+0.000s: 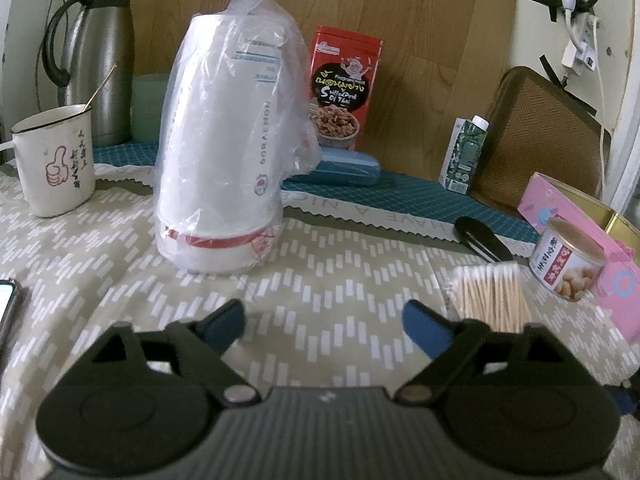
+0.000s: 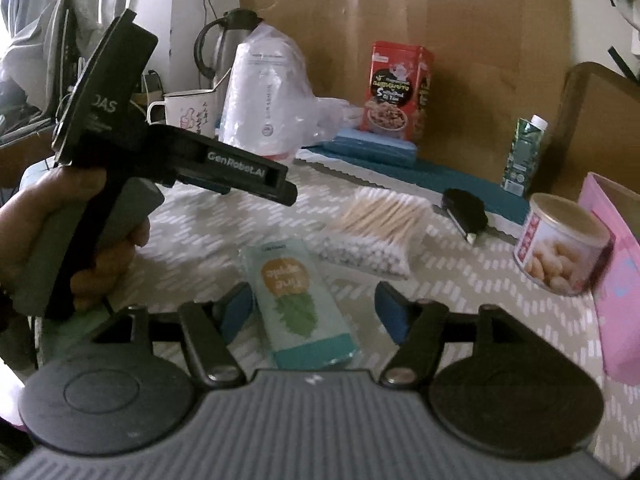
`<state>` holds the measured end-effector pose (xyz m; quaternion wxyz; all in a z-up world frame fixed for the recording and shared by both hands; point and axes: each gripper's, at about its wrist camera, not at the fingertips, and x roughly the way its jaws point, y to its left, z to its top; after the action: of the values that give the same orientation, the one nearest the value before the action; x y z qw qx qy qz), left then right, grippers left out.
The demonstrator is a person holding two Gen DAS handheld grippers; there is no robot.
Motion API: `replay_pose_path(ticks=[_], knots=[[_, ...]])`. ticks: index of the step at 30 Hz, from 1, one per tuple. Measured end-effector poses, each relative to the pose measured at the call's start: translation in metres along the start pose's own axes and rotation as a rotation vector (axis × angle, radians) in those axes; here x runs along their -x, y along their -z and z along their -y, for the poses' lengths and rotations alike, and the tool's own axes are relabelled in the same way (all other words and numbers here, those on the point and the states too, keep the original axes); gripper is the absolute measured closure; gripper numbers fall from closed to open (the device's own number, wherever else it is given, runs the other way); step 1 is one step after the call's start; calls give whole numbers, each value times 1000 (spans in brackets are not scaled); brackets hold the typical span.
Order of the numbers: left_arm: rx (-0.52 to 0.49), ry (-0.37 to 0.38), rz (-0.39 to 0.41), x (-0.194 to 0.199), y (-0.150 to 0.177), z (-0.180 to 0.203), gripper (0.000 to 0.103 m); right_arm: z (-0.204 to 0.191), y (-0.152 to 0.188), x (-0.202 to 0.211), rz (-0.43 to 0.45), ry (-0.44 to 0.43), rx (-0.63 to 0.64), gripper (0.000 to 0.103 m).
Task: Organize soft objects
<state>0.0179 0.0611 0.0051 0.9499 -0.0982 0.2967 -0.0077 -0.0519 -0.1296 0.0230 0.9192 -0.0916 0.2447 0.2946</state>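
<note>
A pale green tissue packet (image 2: pixel 304 300) with an orange and green print lies flat on the patterned tablecloth (image 2: pixel 460 300). My right gripper (image 2: pixel 314 304) is open and straddles the packet, its blue pads (image 2: pixel 386 312) standing clear of both sides. A bag of cotton swabs (image 2: pixel 376 220) lies just beyond. My left gripper (image 1: pixel 324 316) is open over bare cloth, nothing between its fingers. The cotton swabs (image 1: pixel 492 296) sit right of its right finger, and a bagged stack of white paper cups (image 1: pixel 224 148) stands ahead. A hand (image 2: pixel 48 220) holds the left gripper's handle.
An enamel mug (image 1: pixel 56 160) and a steel thermos (image 1: pixel 100 60) stand at the back left. A red tin (image 1: pixel 344 88), a blue case (image 1: pixel 340 168) and a carton (image 1: pixel 464 152) line the back. A can (image 1: pixel 568 260), a pink box (image 1: pixel 580 216) and a black clip (image 1: pixel 480 236) sit on the right.
</note>
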Motion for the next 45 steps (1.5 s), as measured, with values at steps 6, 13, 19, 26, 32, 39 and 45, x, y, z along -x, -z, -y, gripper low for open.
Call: replay_pose_path(ticks=[6, 13, 19, 26, 32, 39, 45], knots=[[-2, 21, -15, -2, -1, -3, 1, -15, 6, 3, 3, 29, 85, 30], [-4, 27, -15, -2, -1, -2, 1, -21, 7, 5, 19, 29, 132, 28], [-7, 35, -15, -2, -1, -2, 0, -7, 3, -1, -16, -13, 24, 26], [-12, 47, -15, -2, -2, -3, 0, 5, 2, -4, -32, -40, -60, 26], [-25, 43, -19, -3, -1, -2, 0, 8, 2, -5, -44, -62, -69, 23], [-62, 53, -29, -5, -2, 3, 0, 7, 3, -4, -45, -80, -53, 21], [-82, 66, -34, -5, -1, 6, 0, 14, 3, -5, -48, -108, -98, 18]])
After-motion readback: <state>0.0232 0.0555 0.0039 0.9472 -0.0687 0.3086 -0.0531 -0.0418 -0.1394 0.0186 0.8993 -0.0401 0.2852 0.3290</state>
